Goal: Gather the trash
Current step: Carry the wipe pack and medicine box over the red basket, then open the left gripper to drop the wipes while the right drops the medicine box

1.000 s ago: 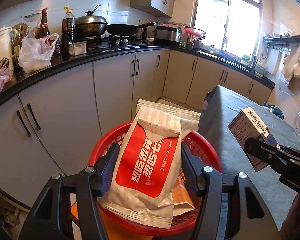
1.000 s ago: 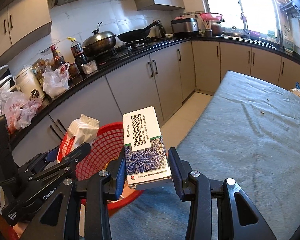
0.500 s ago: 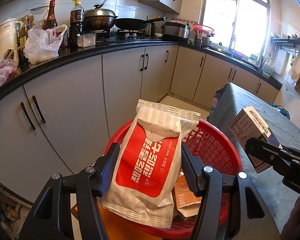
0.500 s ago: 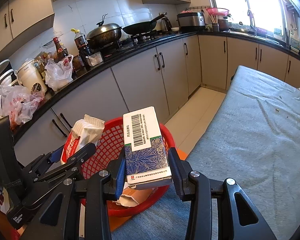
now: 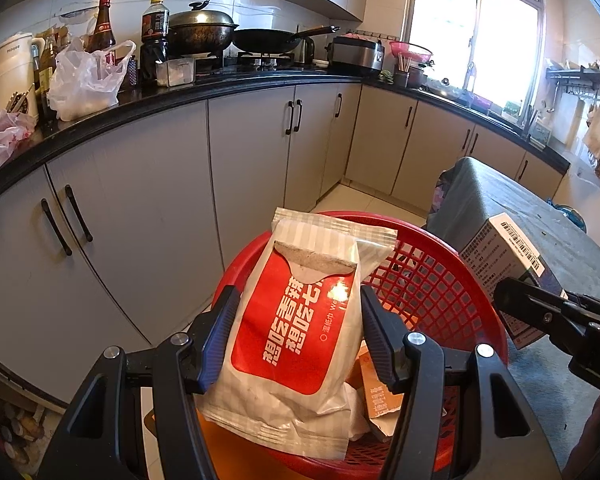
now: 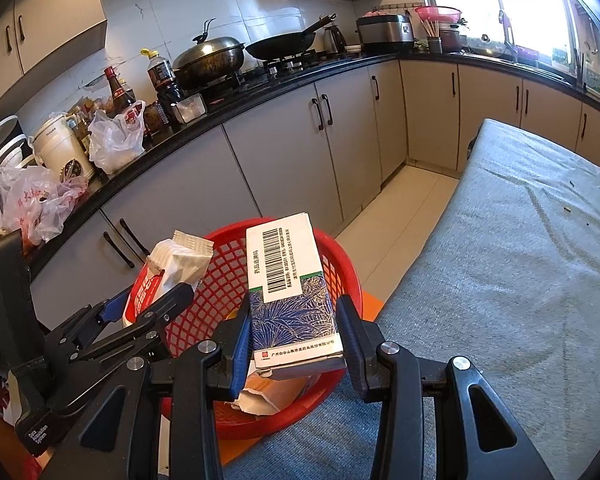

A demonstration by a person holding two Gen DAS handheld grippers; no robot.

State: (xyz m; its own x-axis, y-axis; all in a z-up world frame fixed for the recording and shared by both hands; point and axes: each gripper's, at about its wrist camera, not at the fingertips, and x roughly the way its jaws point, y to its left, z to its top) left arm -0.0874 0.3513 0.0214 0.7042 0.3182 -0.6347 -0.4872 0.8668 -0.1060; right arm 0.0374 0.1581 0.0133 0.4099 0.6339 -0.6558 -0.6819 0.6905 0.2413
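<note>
My left gripper is shut on a red and white wet-wipe packet, held upright over a red mesh basket. The same packet and the left gripper show at the left of the right wrist view. My right gripper is shut on a blue and white carton with a barcode, held above the near rim of the basket. That carton appears at the right of the left wrist view. Crumpled paper and an orange carton lie in the basket.
A table under a grey cloth runs along the right, touching the basket. Grey cabinets with a black counter stand behind, bearing plastic bags, bottles, a lidded wok and a pan. Pale floor tiles lie between.
Both grippers have come forward and down over the basket with their loads. The basket shows larger and more of its inside is visible.
</note>
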